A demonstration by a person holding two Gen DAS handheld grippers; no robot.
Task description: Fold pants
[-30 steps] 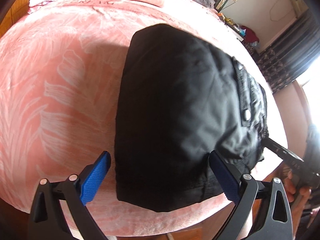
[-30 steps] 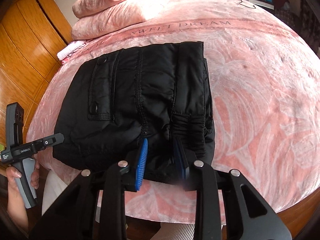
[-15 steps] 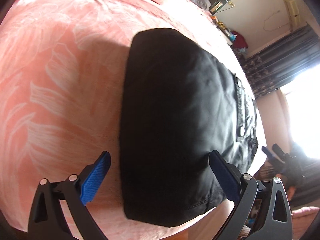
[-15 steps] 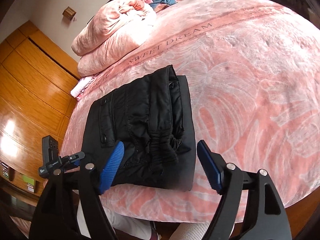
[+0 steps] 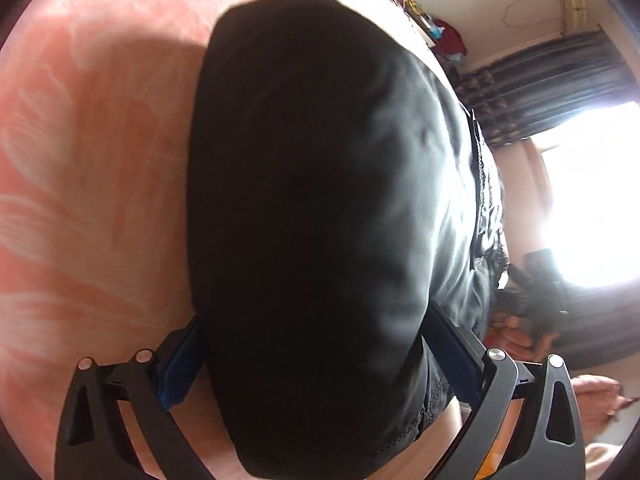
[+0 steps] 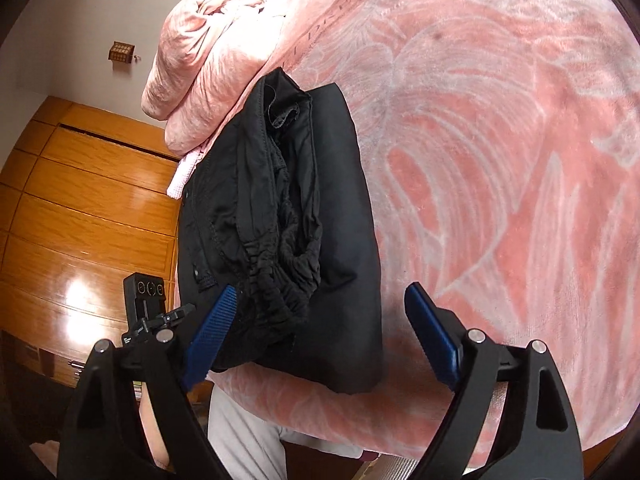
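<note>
Hiding left tongs (image 5: 316, 364) tips, pants (image 5: 320, 208) bulge

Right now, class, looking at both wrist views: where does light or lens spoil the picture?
Left wrist view: the window is blown out to white, and the black pants lose nearly all detail in shadow. Right wrist view: glare on the wooden wardrobe, and fisheye bending curves the pink bedspread.

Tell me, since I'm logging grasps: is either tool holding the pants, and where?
Neither holds them. The left tool is open, straddling the near end of the folded black pants; the right tool is open too.
</note>
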